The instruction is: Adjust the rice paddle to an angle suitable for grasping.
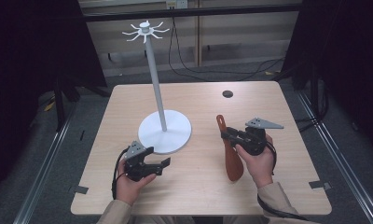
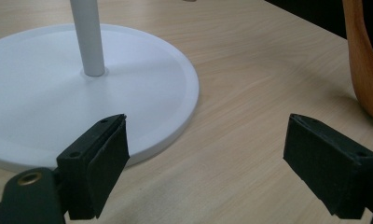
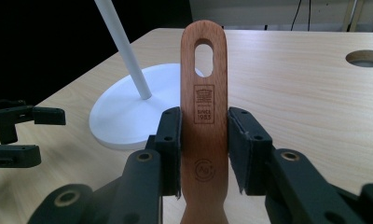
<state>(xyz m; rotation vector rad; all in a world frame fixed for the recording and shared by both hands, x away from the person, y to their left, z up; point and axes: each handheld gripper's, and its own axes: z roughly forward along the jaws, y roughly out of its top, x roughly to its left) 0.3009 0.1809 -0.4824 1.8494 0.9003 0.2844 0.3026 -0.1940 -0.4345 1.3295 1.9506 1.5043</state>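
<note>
Wooden spatula [image 3: 204, 116] clamped by its handle between my right gripper [image 3: 204, 149] jaws, over the table [image 1: 198, 186] — white stand [image 1: 165, 130] beside it, my left gripper [image 2: 208, 163] spread wide, holding nothing.

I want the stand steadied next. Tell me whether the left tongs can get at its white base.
Probably yes: the left tongs are open beside the white base, with bare table between.

One wooden spatula [image 1: 231, 156] lies at the lower right of the frame. One white hook stand [image 1: 164, 126] rises at centre. Two grippers show: the left gripper [image 1: 162, 164] and the right gripper [image 1: 227, 134]. One round hole [image 1: 227, 94] pierces the one table [image 1: 194, 200].
</note>
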